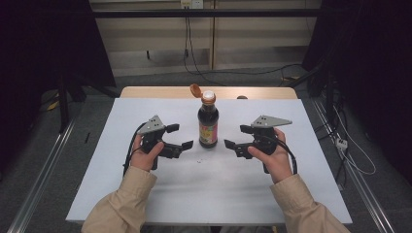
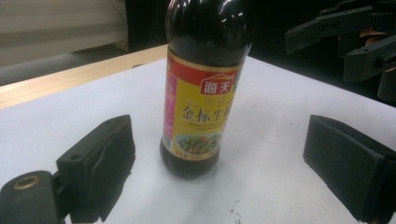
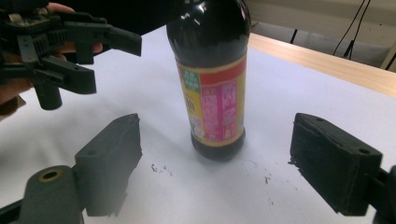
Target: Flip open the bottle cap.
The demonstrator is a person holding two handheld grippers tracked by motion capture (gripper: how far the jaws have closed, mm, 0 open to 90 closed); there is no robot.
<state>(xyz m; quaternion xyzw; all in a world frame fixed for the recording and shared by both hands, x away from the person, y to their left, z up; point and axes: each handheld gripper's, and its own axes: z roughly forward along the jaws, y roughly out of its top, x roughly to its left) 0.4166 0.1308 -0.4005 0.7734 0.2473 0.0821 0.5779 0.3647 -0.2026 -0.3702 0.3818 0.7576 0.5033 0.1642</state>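
Note:
A dark sauce bottle (image 1: 208, 124) with a red and yellow label stands upright on the white table top (image 1: 145, 194), its orange flip cap (image 1: 196, 90) hinged open. My left gripper (image 1: 180, 136) is open just left of it, jaws pointing at the bottle. My right gripper (image 1: 238, 136) is open just right of it, also facing it. In the left gripper view the bottle (image 2: 201, 88) stands a little beyond the spread jaws of the left gripper (image 2: 233, 163). The right gripper view has the bottle (image 3: 212, 79) just ahead of the wide gap of the right gripper (image 3: 215, 165), with nothing touching it.
A bare wooden strip (image 1: 145, 92) runs along the table's far edge. Small dark specks (image 3: 161, 169) mark the white surface near the bottle. Metal rails (image 1: 39, 179) flank the table on the floor, and cables (image 1: 354, 160) lie at the right.

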